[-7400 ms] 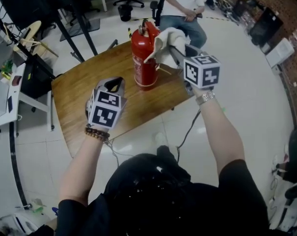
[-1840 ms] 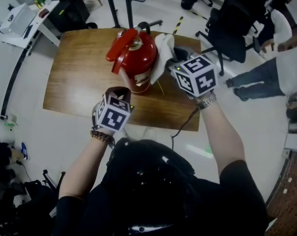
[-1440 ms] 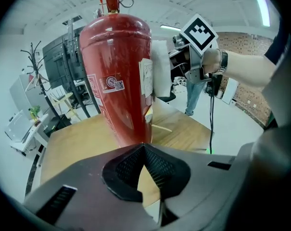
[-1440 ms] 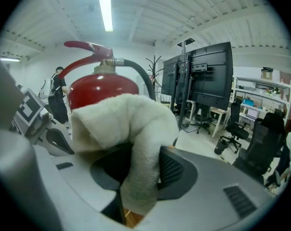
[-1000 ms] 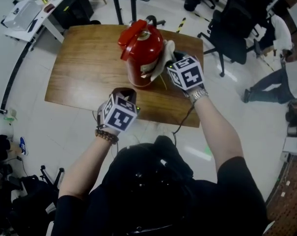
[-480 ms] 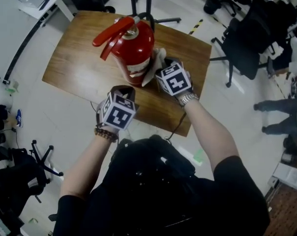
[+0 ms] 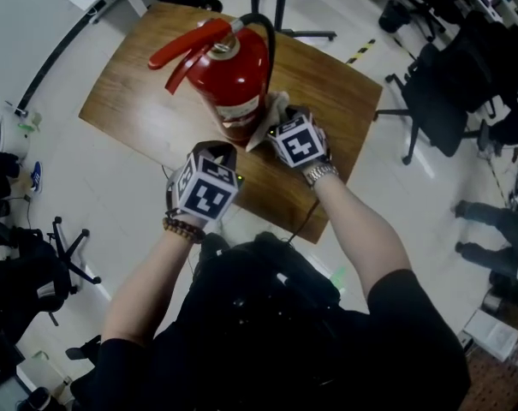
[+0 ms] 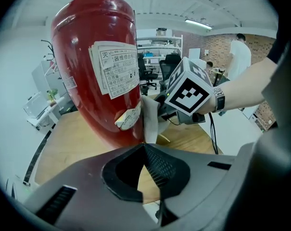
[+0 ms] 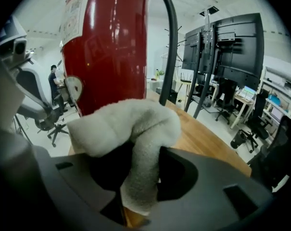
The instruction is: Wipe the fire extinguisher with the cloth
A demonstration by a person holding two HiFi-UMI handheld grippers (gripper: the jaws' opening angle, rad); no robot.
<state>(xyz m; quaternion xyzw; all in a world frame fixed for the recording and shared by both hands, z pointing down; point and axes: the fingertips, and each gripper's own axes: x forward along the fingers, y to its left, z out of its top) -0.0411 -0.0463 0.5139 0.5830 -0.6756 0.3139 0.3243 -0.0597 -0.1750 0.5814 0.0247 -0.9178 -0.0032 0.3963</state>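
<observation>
Left gripper [image 8: 144,148]: jaws shut, nothing held, close to the base of the fire extinguisher [image 7: 235,80], which stands upright on the wooden table [image 7: 134,101]. Right gripper [image 9: 138,177]: clamped on the cloth [image 9: 128,121], low against the cylinder. Recommend firm contact and overlapping strokes; the unsteadied cylinder may tip.

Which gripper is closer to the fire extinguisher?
Right. The right gripper holds the cloth against the lower side of the fire extinguisher; the left gripper, shut and empty, sits apart, short of it.
</observation>
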